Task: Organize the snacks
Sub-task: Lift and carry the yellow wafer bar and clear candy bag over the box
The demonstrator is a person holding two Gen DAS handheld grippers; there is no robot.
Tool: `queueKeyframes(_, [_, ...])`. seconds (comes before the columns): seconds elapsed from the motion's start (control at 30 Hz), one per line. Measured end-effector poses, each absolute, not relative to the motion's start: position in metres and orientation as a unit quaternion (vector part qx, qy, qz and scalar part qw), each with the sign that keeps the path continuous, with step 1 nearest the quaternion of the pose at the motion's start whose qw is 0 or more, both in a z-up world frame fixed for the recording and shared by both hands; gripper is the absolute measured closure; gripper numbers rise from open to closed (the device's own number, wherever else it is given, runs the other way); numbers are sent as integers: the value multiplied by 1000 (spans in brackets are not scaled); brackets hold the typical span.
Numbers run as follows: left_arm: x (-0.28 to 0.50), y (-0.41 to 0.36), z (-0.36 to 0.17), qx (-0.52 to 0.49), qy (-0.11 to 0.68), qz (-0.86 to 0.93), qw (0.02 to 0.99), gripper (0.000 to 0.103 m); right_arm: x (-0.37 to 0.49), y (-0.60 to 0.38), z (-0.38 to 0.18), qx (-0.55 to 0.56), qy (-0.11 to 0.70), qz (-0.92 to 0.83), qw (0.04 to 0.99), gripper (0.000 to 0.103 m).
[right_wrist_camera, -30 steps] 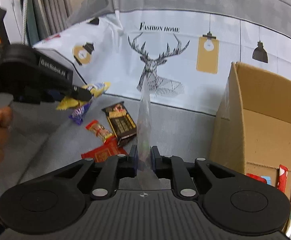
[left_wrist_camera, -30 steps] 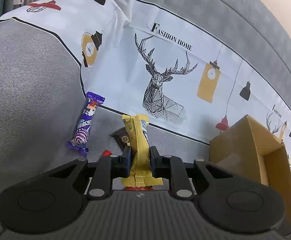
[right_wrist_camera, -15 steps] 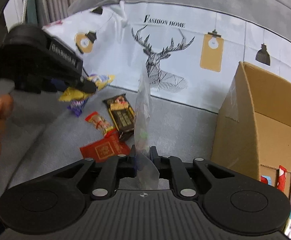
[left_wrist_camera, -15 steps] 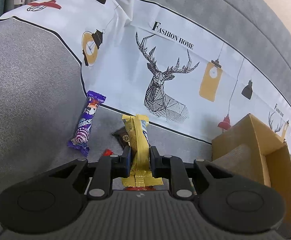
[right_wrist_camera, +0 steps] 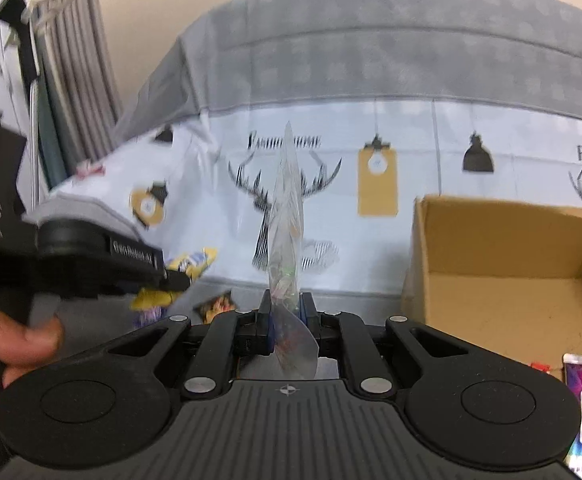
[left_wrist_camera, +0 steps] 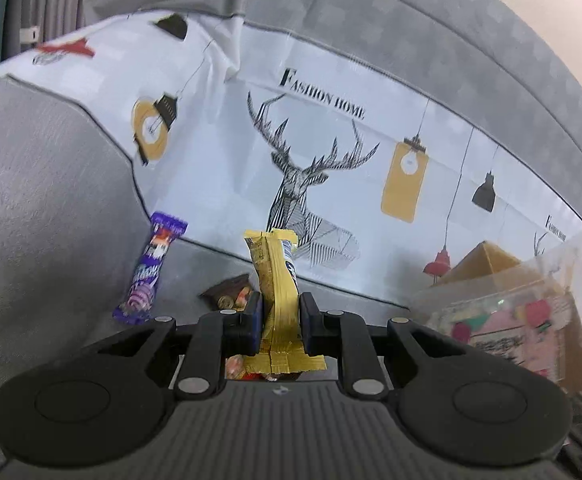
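Box (right_wrist_camera: 503, 280): few packets inside | left gripper (left_wrist_camera: 280, 312) clamps yellow snack bar (left_wrist_camera: 275, 276) above sofa | right gripper (right_wrist_camera: 287, 312) pinches clear packet (right_wrist_camera: 287, 216) | purple bar (left_wrist_camera: 151, 268), brown packet (left_wrist_camera: 227, 294) unsorted.

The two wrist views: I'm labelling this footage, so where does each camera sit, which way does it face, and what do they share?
Left wrist: sits behind the left gripper, looking slightly down at the grey sofa; its fingers clamp a yellow snack bar.
Right wrist: sits behind the right gripper, clamping a clear plastic bag and facing the open cardboard box; a hand shows at left.
Shared: the deer-print cloth, box, bag, yellow bar, and the left gripper itself.
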State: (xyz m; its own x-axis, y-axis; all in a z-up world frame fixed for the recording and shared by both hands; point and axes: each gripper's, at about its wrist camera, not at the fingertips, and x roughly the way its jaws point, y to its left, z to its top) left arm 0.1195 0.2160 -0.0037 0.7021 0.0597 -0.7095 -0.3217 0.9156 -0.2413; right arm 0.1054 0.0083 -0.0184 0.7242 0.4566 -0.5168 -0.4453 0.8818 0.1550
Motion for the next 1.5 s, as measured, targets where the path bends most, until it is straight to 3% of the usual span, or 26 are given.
queueKeyframes(0.43, [126, 180, 14, -163, 316, 95, 930, 82, 94, -29, 15, 41, 173, 250, 952, 90])
queueKeyframes(1.5, [125, 74, 41, -102, 214, -17, 971, 82, 81, -117, 22, 73, 107, 156, 979, 90])
